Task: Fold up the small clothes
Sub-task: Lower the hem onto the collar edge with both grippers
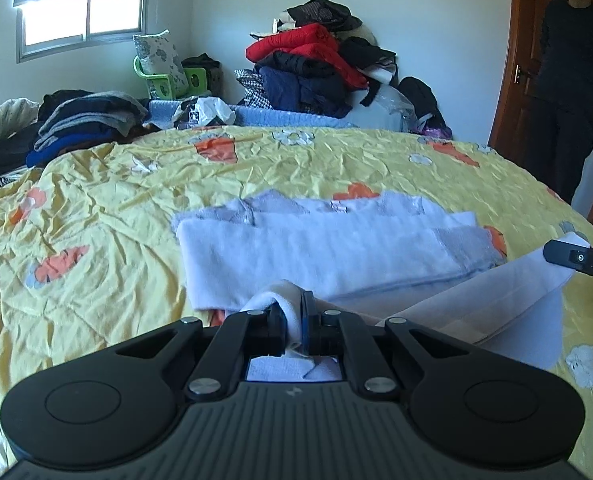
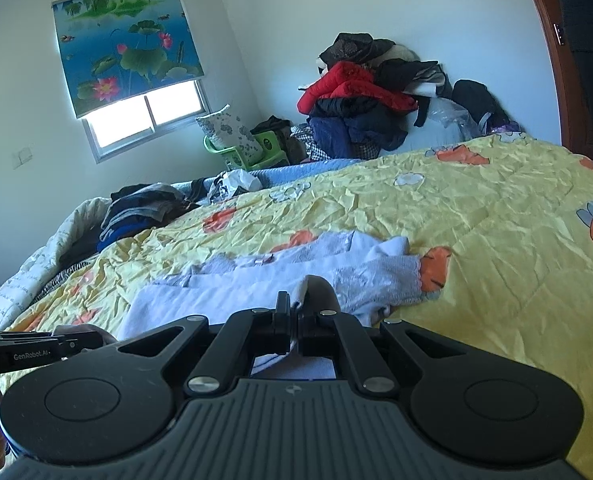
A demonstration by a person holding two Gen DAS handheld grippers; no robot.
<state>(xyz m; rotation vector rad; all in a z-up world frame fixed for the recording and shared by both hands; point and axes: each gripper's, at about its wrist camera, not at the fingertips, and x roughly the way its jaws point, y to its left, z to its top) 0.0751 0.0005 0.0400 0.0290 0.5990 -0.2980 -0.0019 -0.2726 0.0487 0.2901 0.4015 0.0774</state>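
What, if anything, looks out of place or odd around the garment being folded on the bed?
Nothing odd at the white garment itself. Behind the yellow bedspread, a clothes heap is stacked loosely against the wall, leaning and untidy.

You see a pale lavender-white garment (image 1: 328, 248) with grey trim panels, lying on a yellow quilt (image 1: 96, 208) printed with orange carrots and white flowers. Both grippers are black: left gripper (image 1: 294, 320), right gripper (image 2: 294, 322). The roller blind (image 2: 128, 48) shows pink lotus flowers and green leaves on blue. In the clothes pile (image 1: 320, 56) you find a red jacket among black and navy items. The door frame (image 1: 516, 60) is reddish-brown wood.
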